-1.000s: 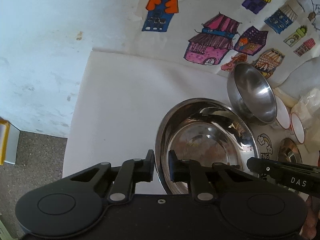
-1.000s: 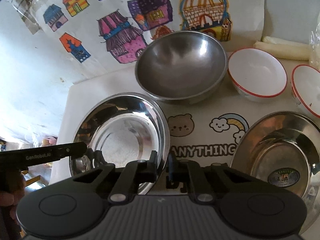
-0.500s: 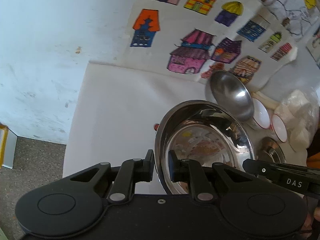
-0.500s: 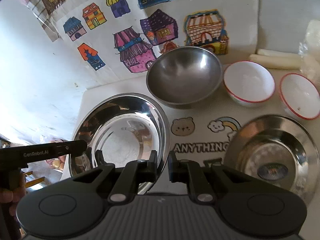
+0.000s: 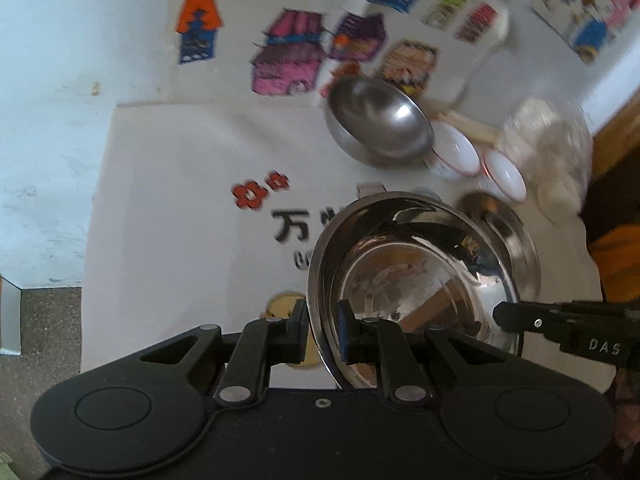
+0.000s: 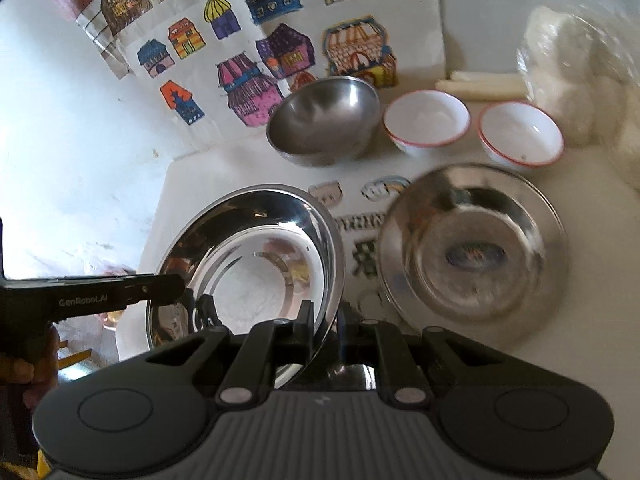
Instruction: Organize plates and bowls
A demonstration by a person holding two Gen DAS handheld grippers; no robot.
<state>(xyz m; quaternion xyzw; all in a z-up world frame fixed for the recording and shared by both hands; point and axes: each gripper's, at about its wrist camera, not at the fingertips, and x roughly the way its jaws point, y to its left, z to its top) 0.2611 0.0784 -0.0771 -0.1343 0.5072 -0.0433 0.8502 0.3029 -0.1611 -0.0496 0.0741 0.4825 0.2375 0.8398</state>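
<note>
— Where was the steel plate (image 6: pixel 256 256)?

— Lifted off the mat, pinched at opposite rims by the left gripper (image 5: pixel 322 328) and right gripper (image 6: pixel 325 326); the second plate (image 6: pixel 472 252) lay flat to the right gripper's side, nearer that hand.

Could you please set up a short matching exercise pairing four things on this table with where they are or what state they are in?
Things:
1. shiny steel plate
2. deep steel bowl
3. steel plate with sticker
4. two white bowls

States:
A. lying flat on the mat
B. red-rimmed, side by side
C. standing by the house drawings
D. gripped at two rim points, tilted

Pairs: 1-D, 2-C, 3-A, 4-B
</note>
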